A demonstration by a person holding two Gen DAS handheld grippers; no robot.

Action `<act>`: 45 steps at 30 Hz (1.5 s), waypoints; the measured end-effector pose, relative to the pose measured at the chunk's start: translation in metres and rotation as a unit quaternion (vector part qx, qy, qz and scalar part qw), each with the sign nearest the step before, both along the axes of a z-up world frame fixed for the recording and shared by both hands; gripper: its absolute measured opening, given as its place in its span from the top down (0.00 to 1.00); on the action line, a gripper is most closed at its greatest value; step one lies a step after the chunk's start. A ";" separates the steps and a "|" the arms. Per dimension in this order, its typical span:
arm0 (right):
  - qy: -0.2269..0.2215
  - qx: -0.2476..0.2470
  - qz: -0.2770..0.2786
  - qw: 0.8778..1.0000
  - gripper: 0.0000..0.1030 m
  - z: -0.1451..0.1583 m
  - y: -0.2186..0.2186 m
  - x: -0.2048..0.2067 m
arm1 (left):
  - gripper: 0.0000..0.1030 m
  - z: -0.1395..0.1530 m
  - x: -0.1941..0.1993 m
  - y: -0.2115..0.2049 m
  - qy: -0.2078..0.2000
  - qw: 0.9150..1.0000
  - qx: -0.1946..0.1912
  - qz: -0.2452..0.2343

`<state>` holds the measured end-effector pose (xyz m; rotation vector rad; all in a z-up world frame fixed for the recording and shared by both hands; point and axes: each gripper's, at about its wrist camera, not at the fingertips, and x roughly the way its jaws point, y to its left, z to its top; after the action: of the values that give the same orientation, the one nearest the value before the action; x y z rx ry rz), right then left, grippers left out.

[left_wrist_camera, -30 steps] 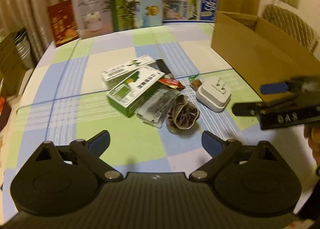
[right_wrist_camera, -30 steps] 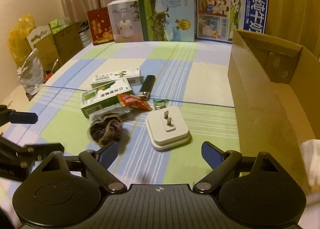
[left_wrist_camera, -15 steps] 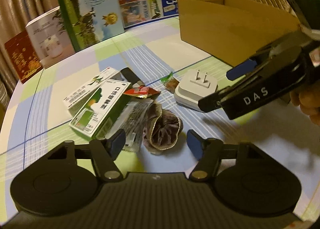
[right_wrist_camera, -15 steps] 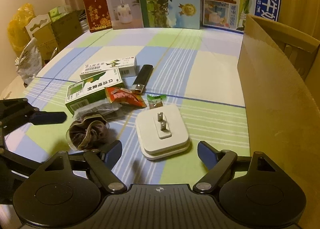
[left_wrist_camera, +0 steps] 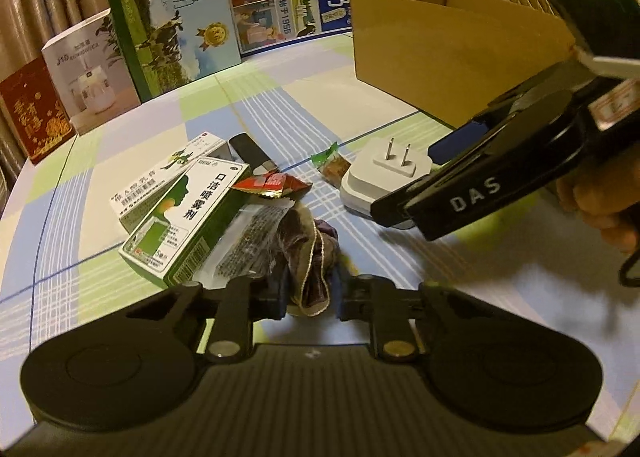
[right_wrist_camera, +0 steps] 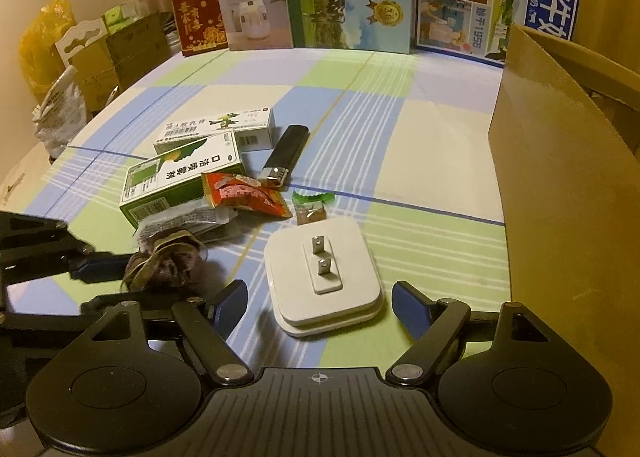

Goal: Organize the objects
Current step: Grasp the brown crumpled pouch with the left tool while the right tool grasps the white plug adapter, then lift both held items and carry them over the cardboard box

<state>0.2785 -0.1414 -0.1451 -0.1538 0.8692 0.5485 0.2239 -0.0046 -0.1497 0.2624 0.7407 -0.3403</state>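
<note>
On the checked tablecloth (right_wrist_camera: 400, 145), the left gripper (left_wrist_camera: 310, 297), tilted down, is clamped on a crumpled brown velvet scrunchie (left_wrist_camera: 310, 253) beside the glossy green box (right_wrist_camera: 180, 181). Right of it, the right gripper (right_wrist_camera: 320, 307) angles down with jaws apart, straddling the smooth white rounded-square charger (right_wrist_camera: 324, 277) without touching it. The charger lies flat, prongs up, left of the cardboard box (right_wrist_camera: 560, 217).

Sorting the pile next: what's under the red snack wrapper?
The red snack wrapper overlaps the green spray box and a clear packet. Anything beneath its middle is hidden.

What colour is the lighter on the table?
Black with a silver metal end, the lighter shows best in the right wrist view.
</note>
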 end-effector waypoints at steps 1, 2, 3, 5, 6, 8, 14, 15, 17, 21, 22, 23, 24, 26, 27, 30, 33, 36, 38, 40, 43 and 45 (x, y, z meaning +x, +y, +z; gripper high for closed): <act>-0.001 0.000 0.003 1.000 0.25 -0.001 0.001 0.001 | 0.84 0.001 -0.001 0.000 0.002 1.000 -0.001 0.002; -0.001 -0.002 0.005 1.000 0.25 -0.002 0.002 0.002 | 0.84 0.002 -0.002 0.001 0.004 1.000 -0.003 0.005; -0.001 -0.003 0.007 1.000 0.25 -0.003 0.002 0.002 | 0.85 0.003 -0.003 0.002 0.006 1.000 -0.007 0.009; 0.002 -0.009 0.011 1.000 0.27 -0.007 0.004 0.005 | 0.85 0.005 -0.005 0.005 0.011 0.999 -0.022 0.022; 0.002 -0.011 0.011 1.000 0.29 -0.009 0.005 0.006 | 0.85 0.005 -0.006 0.006 0.015 0.999 -0.030 0.029; 0.004 -0.012 0.008 1.000 0.34 -0.010 0.005 0.007 | 0.85 0.006 -0.007 0.009 0.022 0.998 -0.038 0.040; 0.001 -0.013 -0.010 1.000 0.38 -0.006 0.003 0.004 | 0.85 0.010 -0.012 0.009 0.032 0.997 -0.046 0.060; 0.003 -0.008 -0.015 1.000 0.38 -0.005 0.001 0.003 | 0.85 0.010 -0.013 0.009 0.034 0.996 -0.048 0.064; 0.010 0.004 -0.027 1.000 0.38 -0.001 -0.005 -0.001 | 0.85 0.010 -0.015 0.008 0.038 0.995 -0.051 0.071; 0.006 0.012 -0.040 0.999 0.38 0.008 -0.014 -0.013 | 0.86 0.015 -0.021 0.003 0.042 0.995 -0.056 0.075; 0.003 0.013 -0.044 0.999 0.38 0.011 -0.016 -0.017 | 0.86 0.017 -0.023 0.002 0.043 0.995 -0.056 0.075; 0.002 0.016 -0.048 0.999 0.38 0.013 -0.018 -0.021 | 0.86 0.019 -0.025 0.001 0.043 0.995 -0.057 0.073; 0.003 0.020 -0.054 0.998 0.38 0.016 -0.020 -0.025 | 0.86 0.021 -0.027 0.000 0.043 0.995 -0.057 0.073; 0.005 0.030 -0.058 0.998 0.38 0.021 -0.025 -0.036 | 0.86 0.027 -0.032 -0.003 0.043 0.995 -0.057 0.072; 0.003 0.030 -0.059 0.998 0.38 0.024 -0.027 -0.042 | 0.86 0.029 -0.036 -0.004 0.042 0.995 -0.057 0.071; -0.001 0.036 -0.062 0.997 0.38 0.036 -0.034 -0.064 | 0.86 0.041 -0.047 -0.008 0.038 0.995 -0.057 0.072; -0.004 0.043 -0.072 0.997 0.38 0.050 -0.043 -0.087 | 0.86 0.053 -0.059 -0.011 0.039 0.994 -0.062 0.077; -0.002 0.052 -0.083 0.995 0.38 0.063 -0.053 -0.107 | 0.86 0.066 -0.074 -0.015 0.040 0.993 -0.065 0.088; -0.003 0.057 -0.088 0.994 0.38 0.073 -0.061 -0.121 | 0.86 0.075 -0.084 -0.018 0.041 0.992 -0.068 0.097; -0.006 0.059 -0.087 0.994 0.38 0.083 -0.067 -0.136 | 0.86 0.084 -0.095 -0.021 0.039 0.991 -0.071 0.105; -0.012 0.059 -0.085 0.995 0.38 0.096 -0.074 -0.156 | 0.86 0.095 -0.110 -0.025 0.035 0.990 -0.075 0.111; -0.016 0.060 -0.085 0.994 0.38 0.103 -0.079 -0.167 | 0.86 0.102 -0.120 -0.028 0.033 0.990 -0.081 0.114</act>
<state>0.1116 -0.2203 -0.0419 0.0219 0.8069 0.4358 0.1040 -0.0324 -0.0479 0.0129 0.7952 -0.1911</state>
